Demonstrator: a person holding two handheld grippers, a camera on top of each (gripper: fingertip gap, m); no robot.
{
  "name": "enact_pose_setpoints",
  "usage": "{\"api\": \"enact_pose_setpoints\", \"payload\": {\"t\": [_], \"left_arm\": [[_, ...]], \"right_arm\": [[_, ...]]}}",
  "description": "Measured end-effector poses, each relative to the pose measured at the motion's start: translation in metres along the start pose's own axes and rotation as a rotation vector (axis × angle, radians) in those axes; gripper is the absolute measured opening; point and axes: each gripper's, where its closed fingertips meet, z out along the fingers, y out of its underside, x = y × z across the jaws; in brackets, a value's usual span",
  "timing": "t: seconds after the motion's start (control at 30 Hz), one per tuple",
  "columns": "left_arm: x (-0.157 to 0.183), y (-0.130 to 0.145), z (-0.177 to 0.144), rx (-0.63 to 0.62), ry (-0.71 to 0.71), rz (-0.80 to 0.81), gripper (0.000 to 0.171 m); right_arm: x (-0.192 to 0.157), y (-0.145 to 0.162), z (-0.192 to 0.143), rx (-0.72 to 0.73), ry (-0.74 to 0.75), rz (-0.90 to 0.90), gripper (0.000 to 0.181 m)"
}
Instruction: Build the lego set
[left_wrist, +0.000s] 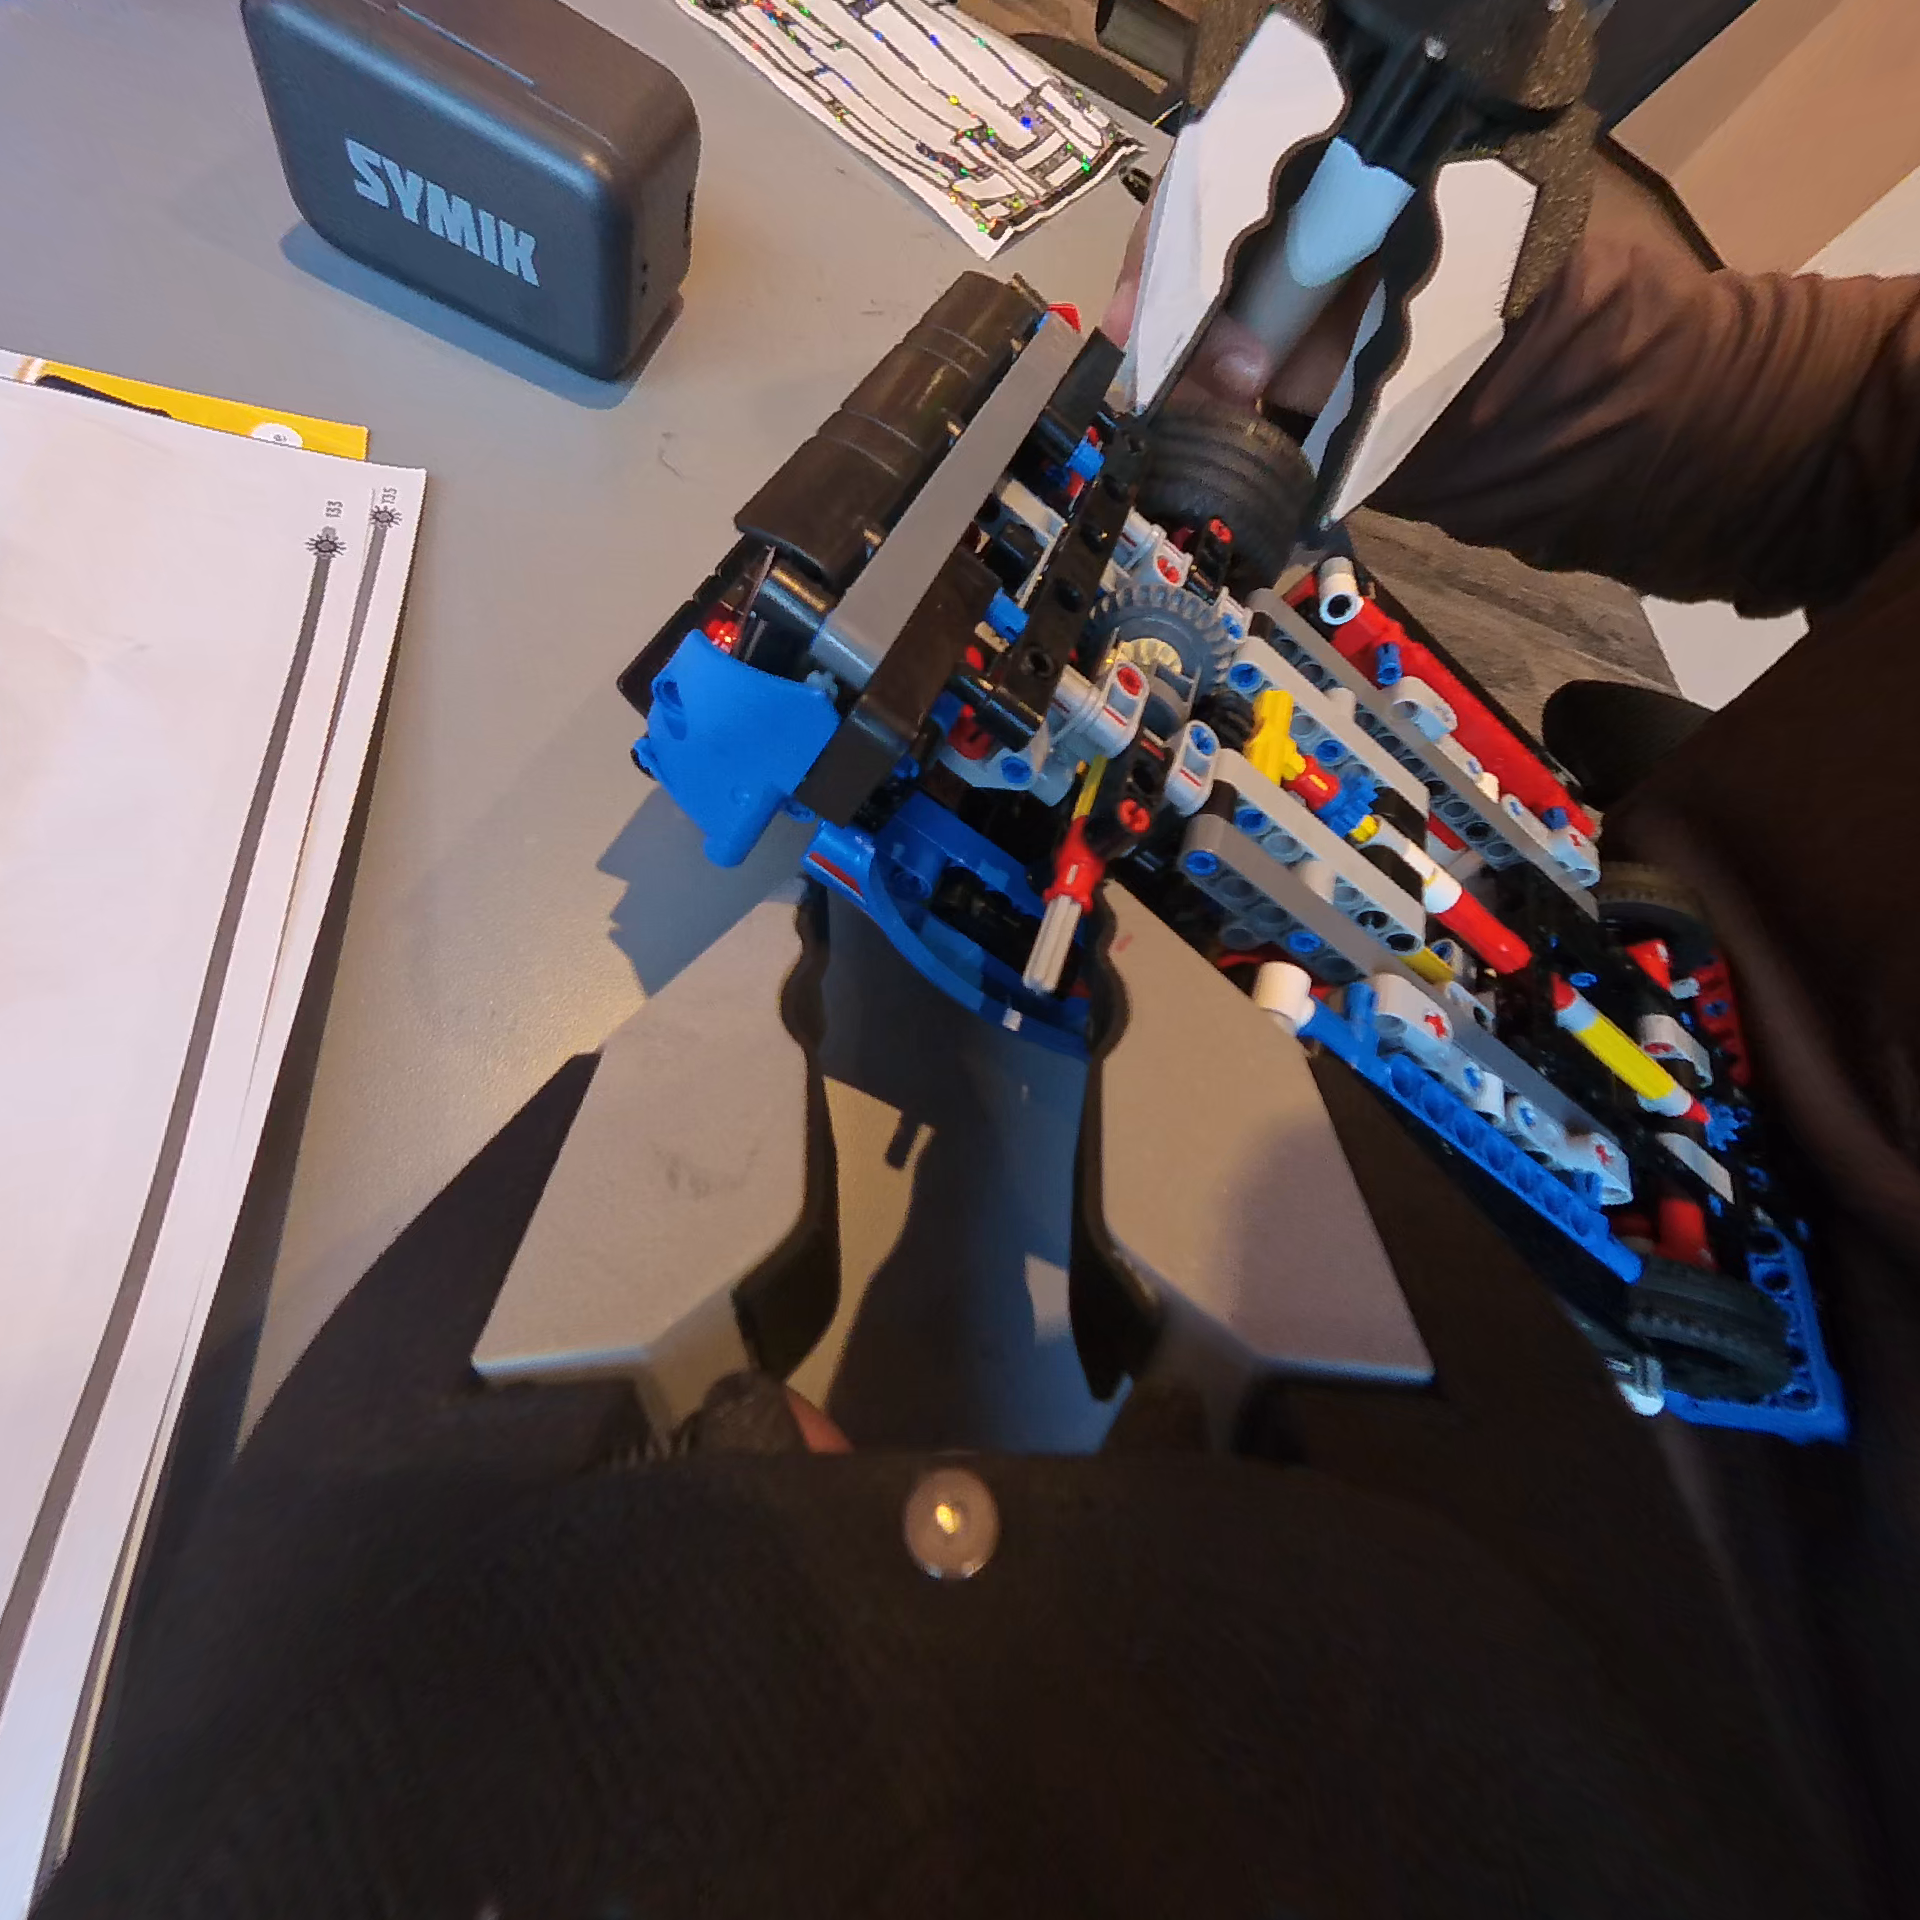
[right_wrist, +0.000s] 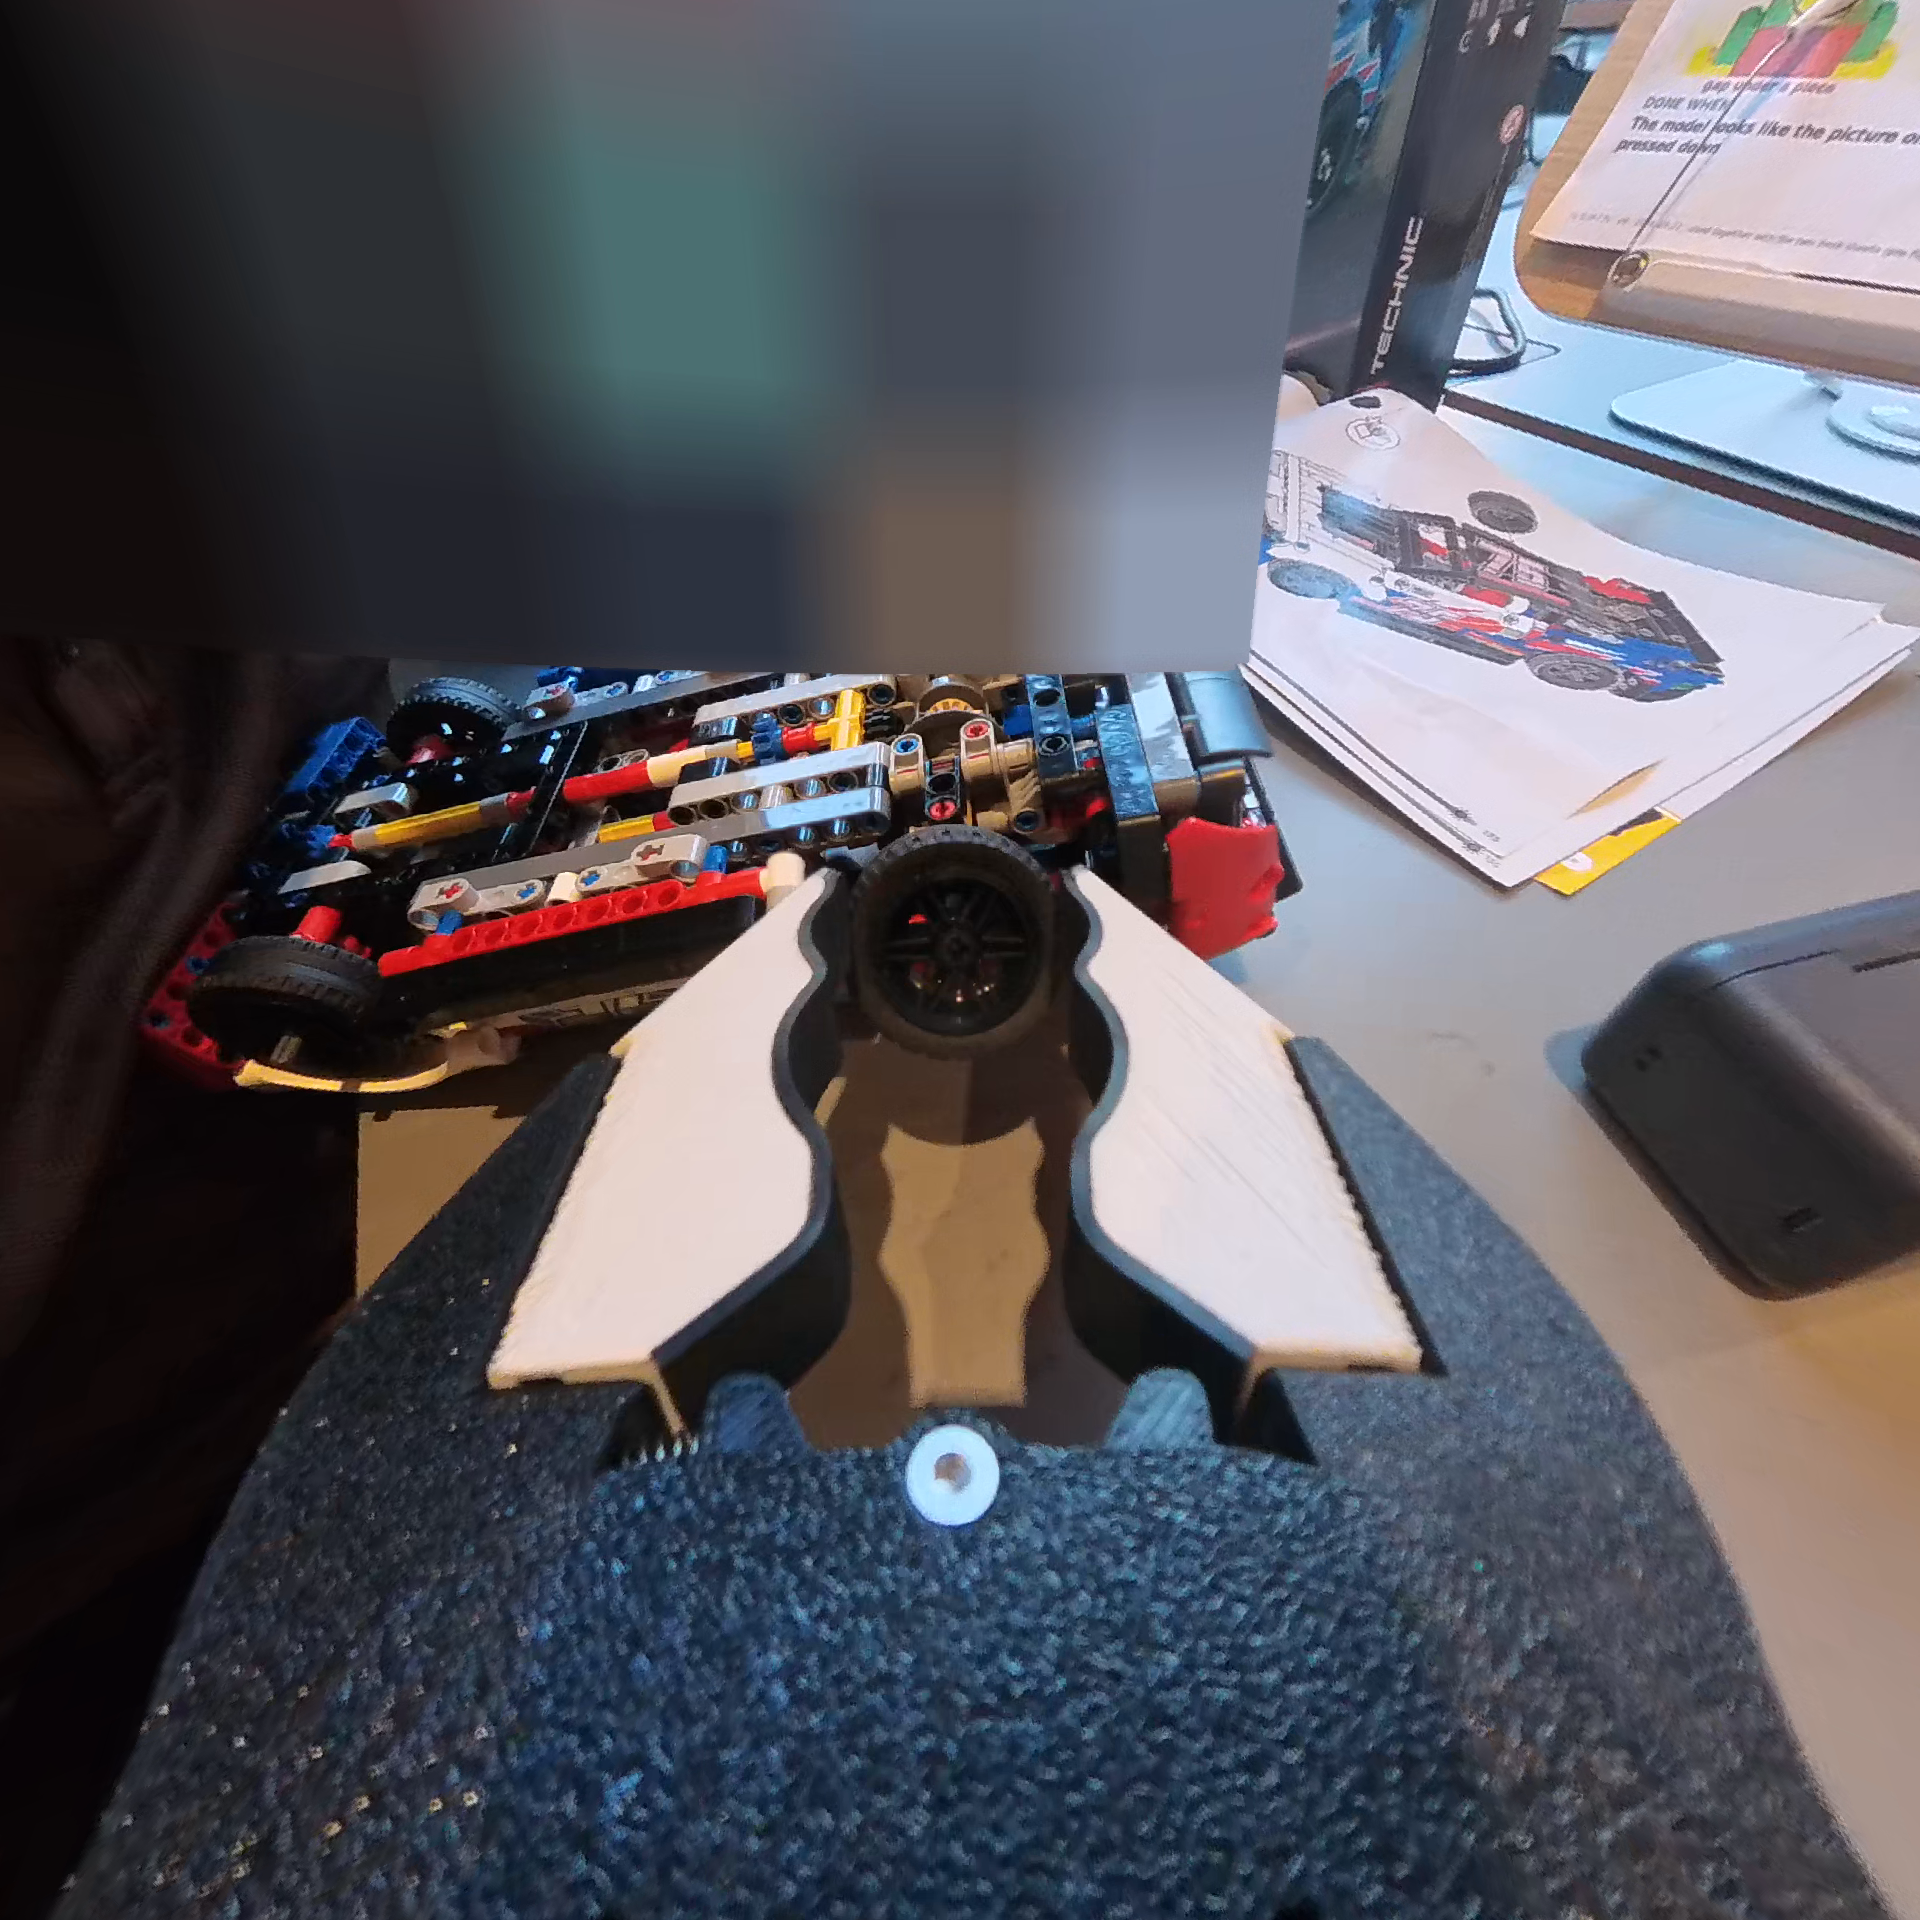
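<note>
We see the lego car (left_wrist: 1195, 831) lying underside up on the grey table (left_wrist: 499, 727), its long axis running from the upper centre of the left wrist view down to the lower right — blue side panel (left_wrist: 727, 748) toward frame left. In the right wrist view it stretches left to right across mid-frame. Our right gripper (right_wrist: 951, 935) pinches a black wheel (right_wrist: 954, 951) at the car's near edge, jaws closed on its tread. Our left gripper (left_wrist: 951, 956) has its jaws spread around the blue bodywork. Instruction pages (left_wrist: 156, 831) lie at left; a dark case (left_wrist: 468, 177) sits upper left.
</note>
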Motion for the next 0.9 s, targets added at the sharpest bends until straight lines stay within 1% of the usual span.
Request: {"api": "enact_pose_setpoints", "payload": {"t": [0.9], "left_arm": [[0.0001,0.0009,0.0005,-0.002,0.008,-0.012,0.045]], "right_arm": [[0.0009,0.0069,-0.0022,-0.035,0.024,-0.004,0.037]]}}
